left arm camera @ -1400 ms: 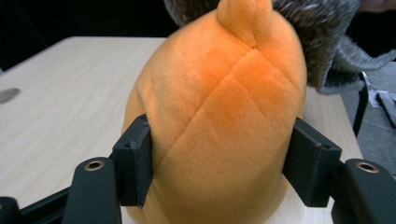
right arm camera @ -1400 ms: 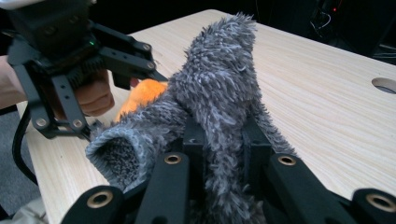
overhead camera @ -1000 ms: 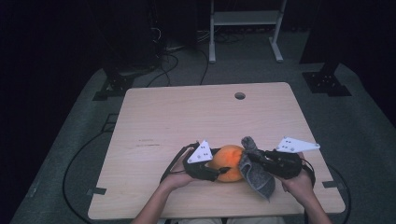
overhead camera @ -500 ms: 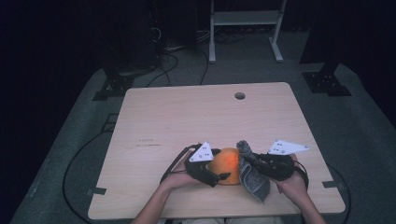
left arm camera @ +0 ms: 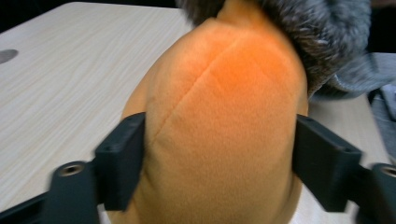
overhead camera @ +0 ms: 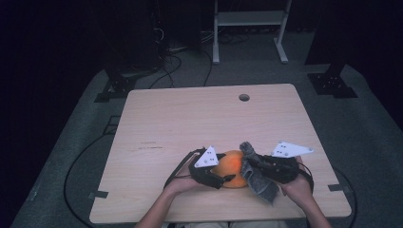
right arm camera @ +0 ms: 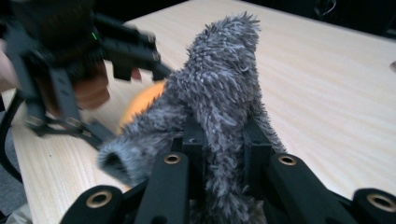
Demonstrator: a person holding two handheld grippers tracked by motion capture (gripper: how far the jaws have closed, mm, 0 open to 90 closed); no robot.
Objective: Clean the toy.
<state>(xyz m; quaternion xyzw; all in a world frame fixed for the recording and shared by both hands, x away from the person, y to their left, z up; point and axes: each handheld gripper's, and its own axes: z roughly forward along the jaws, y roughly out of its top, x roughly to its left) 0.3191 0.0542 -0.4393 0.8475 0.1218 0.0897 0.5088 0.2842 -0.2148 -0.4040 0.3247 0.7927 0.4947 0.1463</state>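
Orange plush, round and soft with a stitched seam down its side, the stuffed toy [left arm camera: 224, 126] sits near the front edge of the pale wood-grain surface [overhead camera: 190, 123], between the person's two hands; the left claw [overhead camera: 223, 179] straddles it, one black jaw on each flank, and its jaws have just been opening and then easing in again, so that in the left gripper view they lie against the fleece without visibly denting it; I judge that a loose bracket and not a firm pinch, there to keep the toy from rolling. Draped over the toy's far side is a shaggy grey fur piece [right arm camera: 224, 93], seemingly its cover or mane; the right claw [overhead camera: 247, 161] is clamped tight on a fold of it, jaws nearly together with the pile bunched between them, and the fur stands up from the grip like a tuft. One claw steadying, the other pulling: that split looks deliberate, as if the grey fur is being drawn over or off the orange body. Farther out lie the round cable hole [overhead camera: 244, 97] in the surface and a white metal frame [overhead camera: 247, 23] beyond.
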